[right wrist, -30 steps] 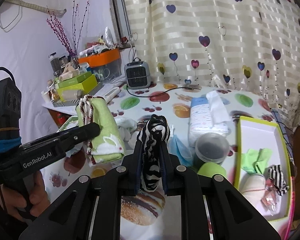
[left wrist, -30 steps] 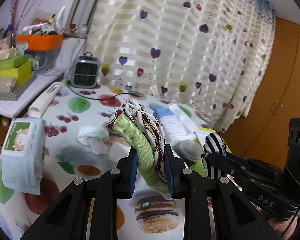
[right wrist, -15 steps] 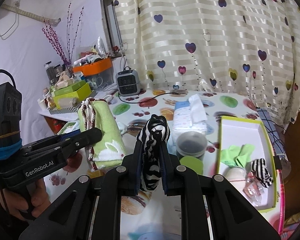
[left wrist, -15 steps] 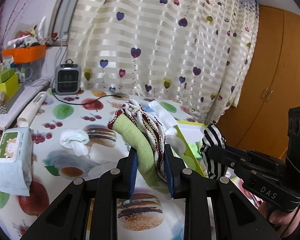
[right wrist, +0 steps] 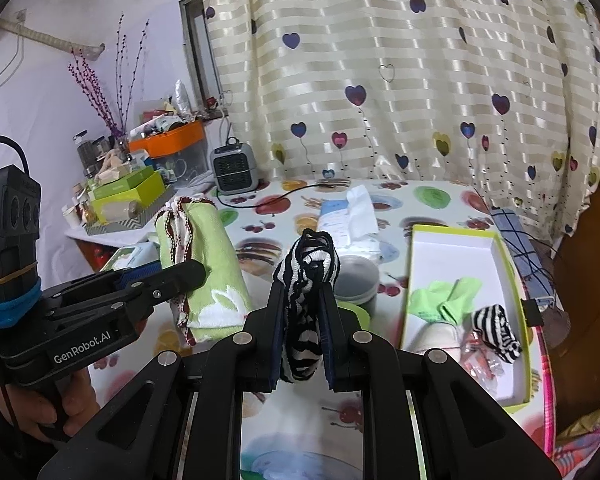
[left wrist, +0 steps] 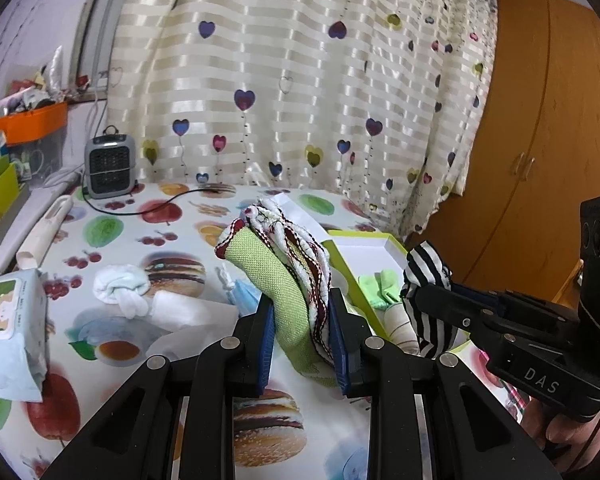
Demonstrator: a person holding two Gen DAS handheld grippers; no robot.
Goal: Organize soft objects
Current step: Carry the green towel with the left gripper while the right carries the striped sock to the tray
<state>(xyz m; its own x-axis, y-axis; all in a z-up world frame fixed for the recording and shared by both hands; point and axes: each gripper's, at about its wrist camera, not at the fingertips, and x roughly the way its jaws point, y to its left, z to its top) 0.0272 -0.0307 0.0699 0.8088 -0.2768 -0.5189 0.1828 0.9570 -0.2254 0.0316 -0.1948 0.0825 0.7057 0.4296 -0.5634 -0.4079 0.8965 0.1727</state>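
My left gripper [left wrist: 300, 308] is shut on a folded green towel [left wrist: 278, 276] with red-and-white trim, held above the fruit-print table. The same towel [right wrist: 216, 276] shows at the left of the right wrist view, clamped in the left gripper [right wrist: 180, 276]. My right gripper [right wrist: 303, 300] is shut on a black-and-white striped sock [right wrist: 308, 276], also seen in the left wrist view as the striped sock [left wrist: 428, 280] to the right of the towel. A green-rimmed white box [right wrist: 504, 264] lies at the right and holds a green cloth [right wrist: 440, 296] and another striped sock [right wrist: 496, 330].
A wet-wipes pack [left wrist: 10, 320], a knotted white sock [left wrist: 120, 288] and a folded white cloth [left wrist: 188, 312] lie on the table's left. A small grey heater [right wrist: 234, 168] with its cable stands at the back. A dark-lidded tub [right wrist: 356, 276] and tissue pack [right wrist: 348, 220] sit mid-table.
Both grippers have travelled sideways together with their cloths; the box has come closer to the middle of each view. Neither grip has changed.
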